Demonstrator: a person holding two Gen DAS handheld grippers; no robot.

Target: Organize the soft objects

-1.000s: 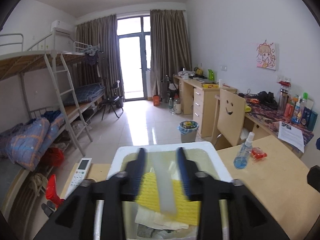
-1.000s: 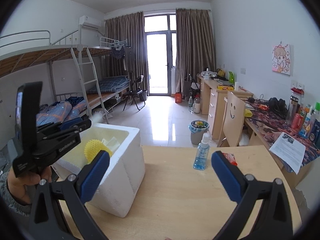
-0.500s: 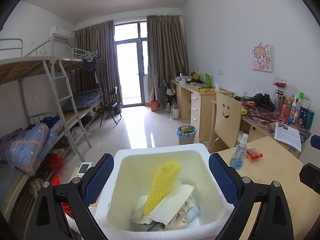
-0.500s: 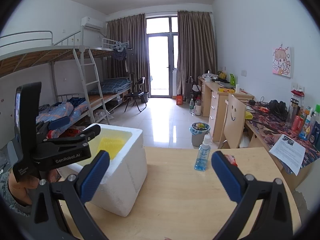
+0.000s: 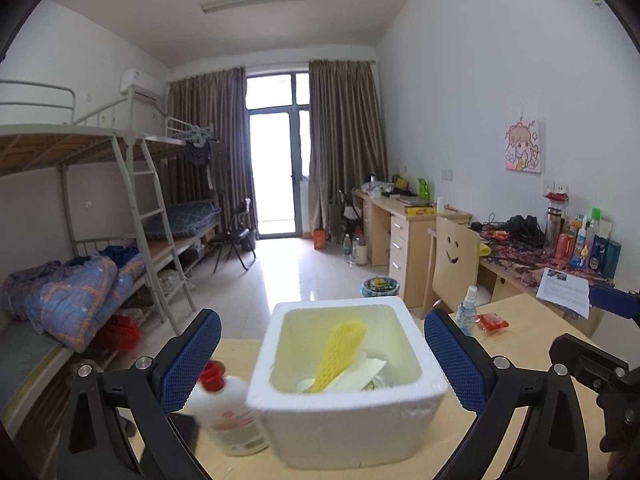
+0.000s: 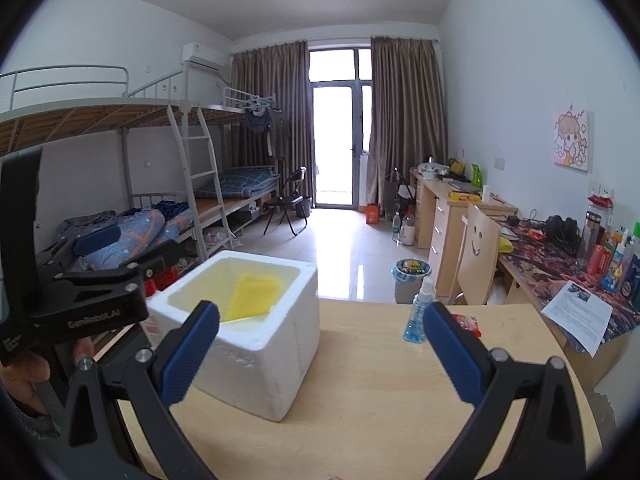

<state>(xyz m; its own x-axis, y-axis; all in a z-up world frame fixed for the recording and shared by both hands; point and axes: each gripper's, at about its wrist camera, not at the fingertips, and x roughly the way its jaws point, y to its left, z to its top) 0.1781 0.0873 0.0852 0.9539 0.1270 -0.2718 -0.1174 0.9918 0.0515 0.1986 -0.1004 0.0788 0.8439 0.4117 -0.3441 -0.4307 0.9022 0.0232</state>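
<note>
Currently both hand-held grippers are spread wide with nothing pinched: the left hand-held gripper is held just in front of the white foam box, the right hand-held gripper to the box's right. Inside the box a yellow foam net is propped over white soft packing. A red-capped bottle is seen touching the box's left side on the bench; a blue spray bottle stands right of the box.
</note>
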